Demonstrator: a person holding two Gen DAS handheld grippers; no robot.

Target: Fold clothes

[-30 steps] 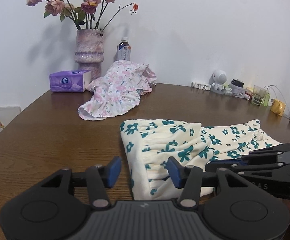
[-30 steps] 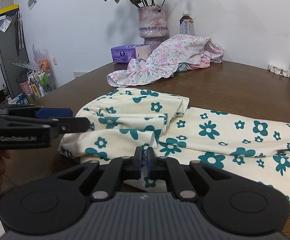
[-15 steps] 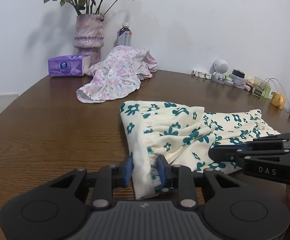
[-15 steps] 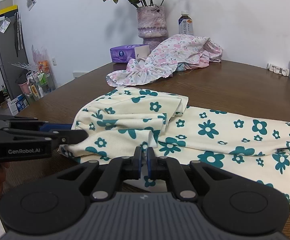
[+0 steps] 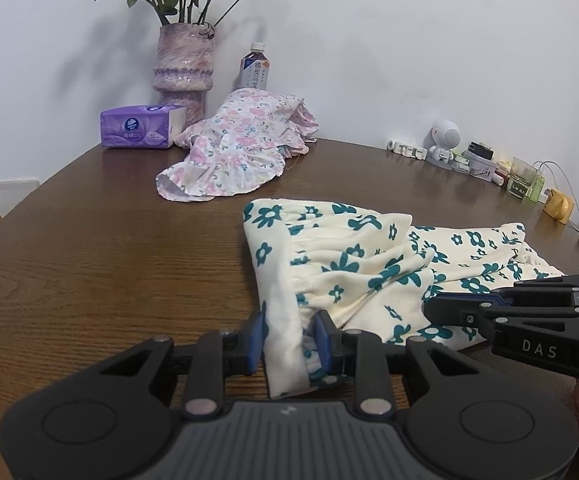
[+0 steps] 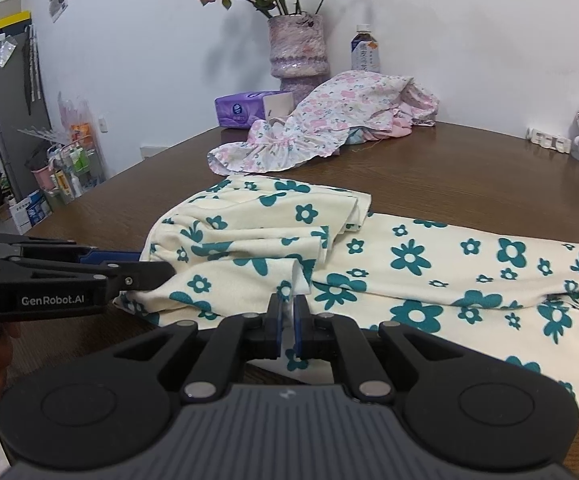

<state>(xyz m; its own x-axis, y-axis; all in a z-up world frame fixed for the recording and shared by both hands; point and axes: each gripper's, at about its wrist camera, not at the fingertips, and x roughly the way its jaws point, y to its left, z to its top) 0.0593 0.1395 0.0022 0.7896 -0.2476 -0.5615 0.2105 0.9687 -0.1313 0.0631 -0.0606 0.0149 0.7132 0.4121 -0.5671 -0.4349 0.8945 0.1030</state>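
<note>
Both fisheye views are evenly and fairly brightly lit, sharp across the middle, with straight lines bowing and dark corners at the frame edges. The vase of flowers (image 5: 182, 60) throws a soft grey shadow to its left on the white wall (image 5: 409, 40). The wooden table (image 5: 109, 248) carries a mild sheen, without harsh glare.

A plain white wall (image 5: 409, 60) stands behind a round brown wooden table (image 5: 109, 248). At the left in the right wrist view, a grey refrigerator (image 6: 5, 120) stands by the wall, with a cluttered rack (image 6: 65, 168) and boxes (image 6: 29, 210) on the floor beside it.
</note>
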